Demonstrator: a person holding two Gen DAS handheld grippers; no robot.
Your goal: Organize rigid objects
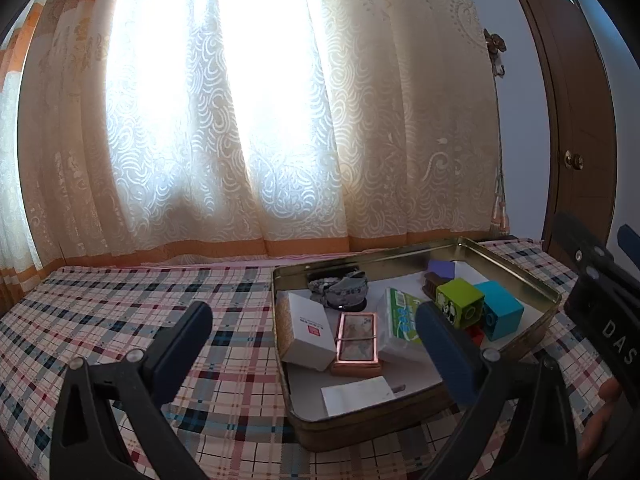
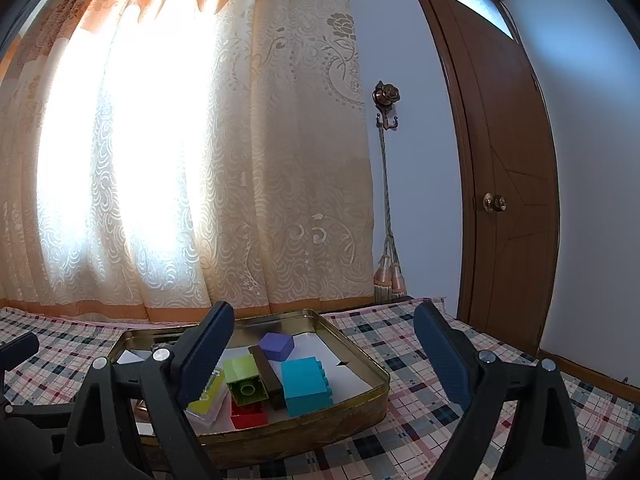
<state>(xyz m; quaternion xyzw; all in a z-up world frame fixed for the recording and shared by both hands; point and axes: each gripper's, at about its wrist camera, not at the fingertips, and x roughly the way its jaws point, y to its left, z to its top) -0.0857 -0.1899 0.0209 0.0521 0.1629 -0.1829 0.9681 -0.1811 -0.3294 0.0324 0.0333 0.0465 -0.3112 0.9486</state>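
Two hand-held grippers, both with fingers spread wide and holding nothing, hover above a bench covered in a plaid cloth point(image 1: 120, 320). From the left wrist view, the left hand-held gripper point(image 1: 316, 328) looks down and forward at a gold metal tin point(image 1: 400, 428) lying ahead and slightly to its right, with the right finger overlapping it. Inside sit a white box point(image 1: 310, 332), a copper-framed case point(image 1: 357, 340), a green-printed packet point(image 1: 402, 316), a grey bundle point(image 1: 344, 286), a white card point(image 1: 356, 394) and toy bricks, packed close together as if gathered for storage. From the right wrist view, the right hand-held gripper point(image 2: 324, 356) hangs over the tin's point(image 2: 360, 392) near edge; between its fingers lie a blue brick point(image 2: 306, 386), a green brick point(image 2: 245, 378), a red brick point(image 2: 248, 416), a dark bar point(image 2: 268, 376) and a purple block point(image 2: 276, 346). Nothing remains loose on the cloth, so the sorting looks nearly done.
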